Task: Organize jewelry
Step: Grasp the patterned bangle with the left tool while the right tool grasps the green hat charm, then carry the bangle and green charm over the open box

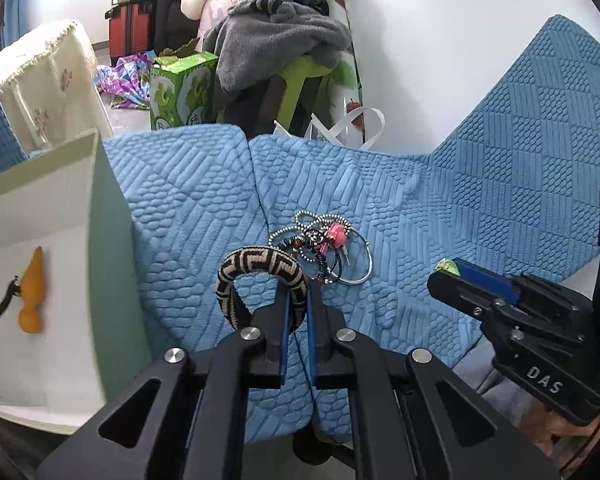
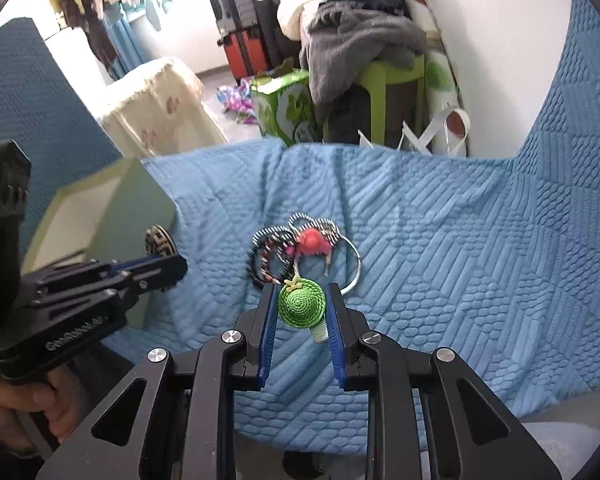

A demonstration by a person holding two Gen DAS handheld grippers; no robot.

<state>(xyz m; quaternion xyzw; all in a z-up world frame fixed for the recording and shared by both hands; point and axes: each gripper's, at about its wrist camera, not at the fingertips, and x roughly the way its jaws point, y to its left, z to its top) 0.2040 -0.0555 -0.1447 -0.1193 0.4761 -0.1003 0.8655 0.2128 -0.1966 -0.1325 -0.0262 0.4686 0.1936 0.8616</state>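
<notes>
My left gripper (image 1: 297,294) is shut on a black-and-cream woven bangle (image 1: 256,270) and holds it above the blue quilted cover, just right of the open box (image 1: 96,200). An orange gourd pendant (image 1: 34,292) lies inside the box. My right gripper (image 2: 300,294) is shut on a green woven hat-shaped ornament (image 2: 302,302). A pile of jewelry (image 2: 296,250) with beaded bracelets, a pink charm and a silver ring bangle lies just beyond it. The pile also shows in the left wrist view (image 1: 324,246). The left gripper shows at the left of the right wrist view (image 2: 164,264).
The blue quilted sofa cover (image 1: 440,208) rises into a backrest at the right. Beyond the seat edge stand a green stool with piled clothes (image 1: 276,28), a green carton (image 1: 180,88), suitcases and a cream-covered piece of furniture (image 1: 48,80).
</notes>
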